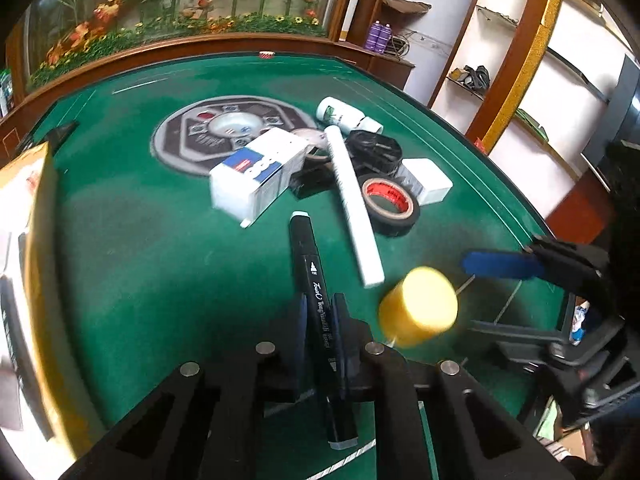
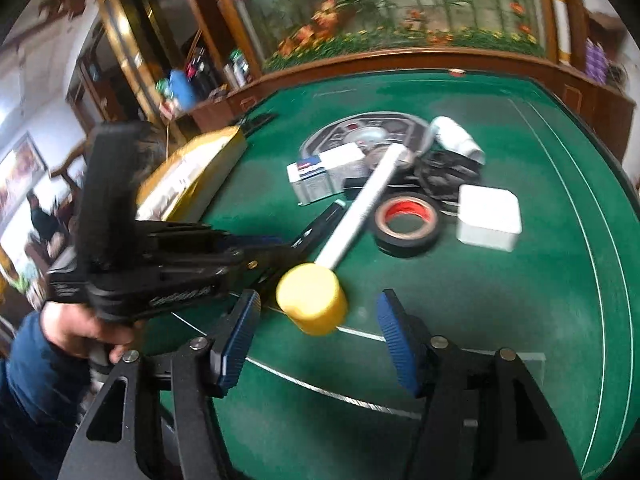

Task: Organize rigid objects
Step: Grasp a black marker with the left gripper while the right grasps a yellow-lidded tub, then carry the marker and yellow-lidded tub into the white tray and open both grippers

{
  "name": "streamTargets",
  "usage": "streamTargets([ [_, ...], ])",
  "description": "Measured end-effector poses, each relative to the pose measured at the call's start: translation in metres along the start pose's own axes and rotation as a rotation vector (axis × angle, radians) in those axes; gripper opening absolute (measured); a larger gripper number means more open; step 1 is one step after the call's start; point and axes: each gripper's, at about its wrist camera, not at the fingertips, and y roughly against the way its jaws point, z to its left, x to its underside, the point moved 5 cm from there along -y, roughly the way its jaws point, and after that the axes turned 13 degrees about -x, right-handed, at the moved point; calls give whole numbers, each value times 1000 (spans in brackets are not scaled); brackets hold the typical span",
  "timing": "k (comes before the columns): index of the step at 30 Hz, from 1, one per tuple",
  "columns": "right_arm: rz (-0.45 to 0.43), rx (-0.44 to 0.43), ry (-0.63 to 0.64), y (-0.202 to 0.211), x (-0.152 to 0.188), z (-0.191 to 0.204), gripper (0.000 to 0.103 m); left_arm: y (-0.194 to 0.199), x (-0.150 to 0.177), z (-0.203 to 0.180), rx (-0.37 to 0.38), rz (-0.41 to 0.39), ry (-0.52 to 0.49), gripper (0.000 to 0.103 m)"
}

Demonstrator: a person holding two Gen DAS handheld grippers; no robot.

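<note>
The left hand-held gripper (image 1: 320, 336) is clamped on a black marker (image 1: 316, 292), its blue pads pressed against the barrel near the lower end. The marker points away along the fingers, its pale cap end out over the green desk (image 1: 160, 272).

The right hand-held gripper (image 2: 316, 330) stands apart, with nothing pressed between its blue pads (image 2: 240, 332). A yellow cylinder (image 2: 312, 298) sits just ahead of the gap, blurred in both views; whether it rests on the desk or is off it I cannot tell. It lies beside the near end of a long white tube (image 2: 360, 208).

In the right wrist view a hand (image 2: 76, 328) in a blue sleeve (image 2: 28, 376) grips the handle of the left tool.

Further out on the desk lies the pile. The white tube runs diagonally across it. A roll of black tape (image 1: 390, 204) with a red core lies flat just beside the tube, and a white square box (image 2: 490, 216) is near the tape on its far side. A white carton (image 1: 256, 176) with a blue and red label lies on the other side of the tube. A white bottle (image 1: 340, 114) lies on its side at the back, next to a black tangled thing (image 1: 374, 150) I cannot identify. A yellow-edged box (image 2: 196, 172) sits at the desk's left side. A round grey panel (image 1: 224, 132) is set into the desk's middle.
</note>
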Motion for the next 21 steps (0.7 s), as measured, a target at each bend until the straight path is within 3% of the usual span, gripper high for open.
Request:
streamTargets([
  [5, 86, 19, 46, -27, -3, 6, 60, 7, 11, 8, -2, 17, 16, 12],
  [6, 100, 38, 46, -31, -2, 4, 57, 7, 11, 7, -6, 18, 16, 13],
  [7, 110, 54, 47, -33, 0, 1, 45, 6, 11, 7, -9, 21, 15, 16],
  [8, 115, 53, 49, -35, 1, -1, 41, 3, 11, 5, -10, 32, 13, 21],
  [11, 94, 14, 32, -33, 3, -7, 40, -4, 13, -2, -63, 22, -5, 30],
  [13, 67, -42, 3, -28, 2, -12, 40, -5, 11, -6, -90, 19, -12, 26],
  [14, 55, -62, -16, -25, 3, -15, 40, -6, 11, -6, -100, 20, -10, 14],
  [21, -30, -126, -46, -12, 2, -19, 40, 9, 18, -5, -74, -27, 83, 14],
])
